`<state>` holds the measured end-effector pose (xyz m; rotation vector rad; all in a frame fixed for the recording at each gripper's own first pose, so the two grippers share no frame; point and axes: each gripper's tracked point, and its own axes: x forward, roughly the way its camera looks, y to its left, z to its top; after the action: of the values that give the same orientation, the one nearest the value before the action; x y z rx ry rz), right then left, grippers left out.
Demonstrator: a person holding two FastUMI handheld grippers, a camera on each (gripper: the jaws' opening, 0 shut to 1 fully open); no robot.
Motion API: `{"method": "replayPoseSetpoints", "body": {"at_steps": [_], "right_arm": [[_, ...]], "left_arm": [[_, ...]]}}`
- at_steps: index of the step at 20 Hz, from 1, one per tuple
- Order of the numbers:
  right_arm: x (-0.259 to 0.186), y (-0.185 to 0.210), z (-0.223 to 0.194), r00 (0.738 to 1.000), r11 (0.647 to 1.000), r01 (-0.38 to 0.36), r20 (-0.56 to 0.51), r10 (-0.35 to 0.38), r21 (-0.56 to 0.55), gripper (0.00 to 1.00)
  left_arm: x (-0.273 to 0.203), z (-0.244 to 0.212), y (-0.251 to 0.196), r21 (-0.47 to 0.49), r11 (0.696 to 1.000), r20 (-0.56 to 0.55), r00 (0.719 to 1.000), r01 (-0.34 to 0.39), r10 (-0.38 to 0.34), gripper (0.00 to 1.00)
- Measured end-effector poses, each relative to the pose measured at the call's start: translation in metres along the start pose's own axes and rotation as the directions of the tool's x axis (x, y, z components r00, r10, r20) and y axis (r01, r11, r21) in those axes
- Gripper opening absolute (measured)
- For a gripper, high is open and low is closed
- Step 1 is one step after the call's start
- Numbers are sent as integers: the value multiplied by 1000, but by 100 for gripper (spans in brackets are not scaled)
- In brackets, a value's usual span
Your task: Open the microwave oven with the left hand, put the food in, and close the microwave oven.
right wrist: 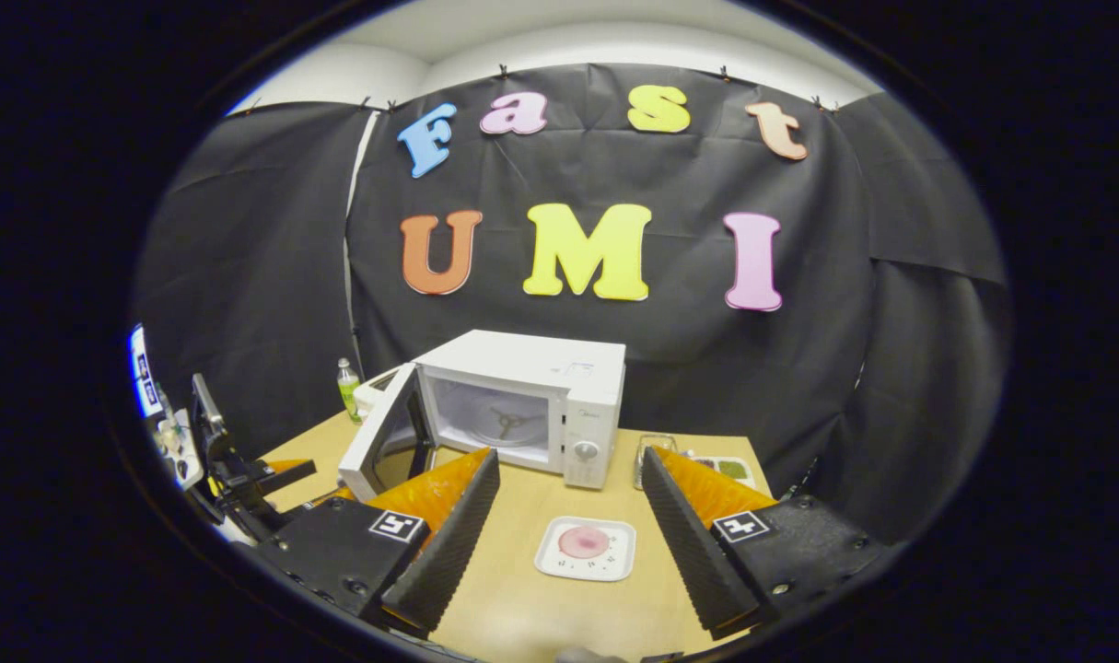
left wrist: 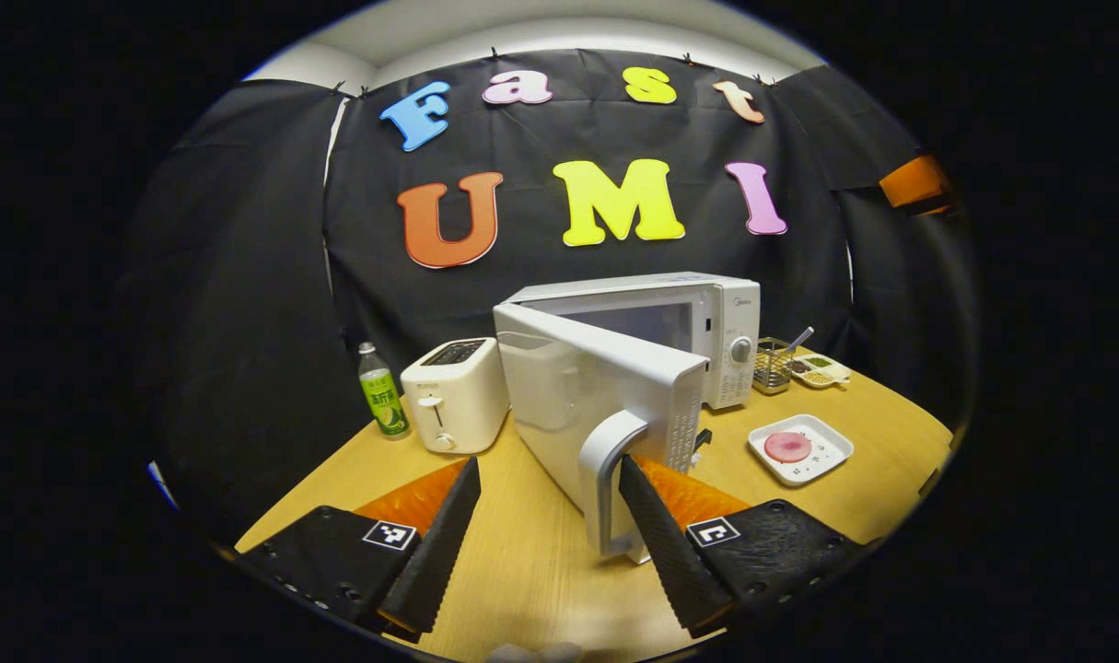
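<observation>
Each gripper, the left gripper [left wrist: 550, 479] and the right gripper [right wrist: 570, 479], has two wedge-shaped fingers with ribbed inner faces, set on dark textured blocks that carry small round screws and a square black-and-white marker tag on top of each block.

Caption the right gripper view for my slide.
Open right gripper hovers over plated food, facing the open microwave.

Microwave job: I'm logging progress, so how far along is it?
Done: the microwave door stands open, cavity bare. In hand: left gripper open beside the door handle. Left: food plate sits on the table, between the open right gripper fingers; loading and closing remain.
</observation>
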<state>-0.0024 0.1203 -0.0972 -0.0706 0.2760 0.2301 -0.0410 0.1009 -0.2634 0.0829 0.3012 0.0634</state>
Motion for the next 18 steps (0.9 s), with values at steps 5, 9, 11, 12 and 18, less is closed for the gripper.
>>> {"method": "replayPoseSetpoints", "body": {"at_steps": [5, 9, 11, 12, 18], "right_arm": [[9, -4, -20, 999, 1000, 0, -36, 0, -4, 99], [22, -15, -42, 998, 1000, 4, -64, -5, -7, 99], [32, -28, -60, 995, 1000, 20, -99, -21, -13, 99], [35, -30, -66, 993, 1000, 24, -116, -25, -9, 99], [50, -36, -81, 987, 999, 17, -161, -12, 32, 99]], "left_arm": [[-18, -13, 53, 30, 993, -28, 993, -116, 117, 95], [-31, -13, 103, 37, 972, -39, 971, -233, 235, 95], [-36, -11, 127, 81, 957, -38, 959, -278, 282, 95], [-41, -7, 131, 83, 956, -34, 958, -282, 285, 100], [-42, 21, 69, 22, 988, 15, 988, -155, 155, 95]]}}
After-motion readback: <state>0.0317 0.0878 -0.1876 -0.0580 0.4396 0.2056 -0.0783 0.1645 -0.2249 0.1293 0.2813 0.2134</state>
